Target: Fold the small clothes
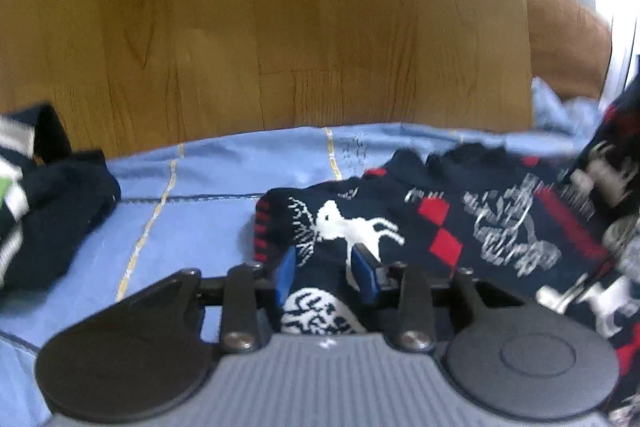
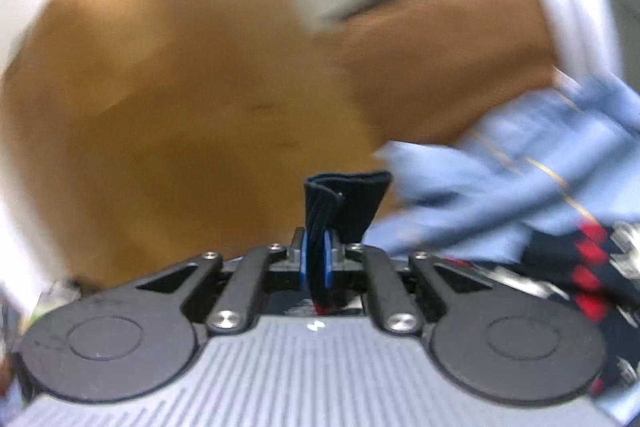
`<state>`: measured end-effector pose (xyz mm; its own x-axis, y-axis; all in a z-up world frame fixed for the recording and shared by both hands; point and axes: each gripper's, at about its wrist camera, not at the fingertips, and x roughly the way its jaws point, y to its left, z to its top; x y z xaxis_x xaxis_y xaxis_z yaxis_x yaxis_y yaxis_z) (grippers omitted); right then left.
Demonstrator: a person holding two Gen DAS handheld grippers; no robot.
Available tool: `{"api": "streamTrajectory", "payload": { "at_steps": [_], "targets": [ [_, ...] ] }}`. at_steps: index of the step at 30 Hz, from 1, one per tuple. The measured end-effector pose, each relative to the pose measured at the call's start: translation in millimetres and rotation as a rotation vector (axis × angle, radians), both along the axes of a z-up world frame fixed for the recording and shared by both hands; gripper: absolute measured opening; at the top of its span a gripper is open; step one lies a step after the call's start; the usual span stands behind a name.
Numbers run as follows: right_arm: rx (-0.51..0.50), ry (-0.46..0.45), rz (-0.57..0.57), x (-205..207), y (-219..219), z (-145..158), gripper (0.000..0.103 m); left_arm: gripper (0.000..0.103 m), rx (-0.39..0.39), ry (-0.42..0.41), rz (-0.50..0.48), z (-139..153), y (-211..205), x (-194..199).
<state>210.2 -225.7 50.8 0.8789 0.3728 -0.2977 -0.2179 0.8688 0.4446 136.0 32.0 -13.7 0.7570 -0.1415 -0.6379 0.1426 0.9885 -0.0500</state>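
A small navy knit sweater (image 1: 448, 223) with white deer and red diamonds lies on a light blue sheet (image 1: 192, 211). My left gripper (image 1: 326, 267) has its blue pads on either side of the sweater's near edge, with the knit between them. My right gripper (image 2: 316, 259) is shut on a navy ribbed strip of the sweater (image 2: 340, 203) and holds it lifted. More of the sweater (image 2: 584, 275) hangs at the right of the right wrist view, which is blurred.
A dark navy garment with white stripes (image 1: 44, 211) lies at the left on the sheet. A wooden board (image 1: 280, 27) stands behind the sheet. A brown cushion (image 1: 564, 43) is at the far right. The blue sheet (image 2: 520, 163) is bunched up at the right.
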Motion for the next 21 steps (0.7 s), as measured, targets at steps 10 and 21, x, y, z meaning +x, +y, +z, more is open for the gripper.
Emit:
{"api": "streamTrajectory", "payload": {
  "at_steps": [10,21],
  "targets": [
    [-0.112,0.1,0.485,17.4,98.0,-14.9,0.052,0.041,-0.19,-0.011,0.038,14.2,44.9,-9.8],
    [-0.141,0.173,0.185,18.3,48.0,-45.8,0.062,0.041,-0.183,0.006,-0.062,12.8,27.0,-17.1]
  ]
}}
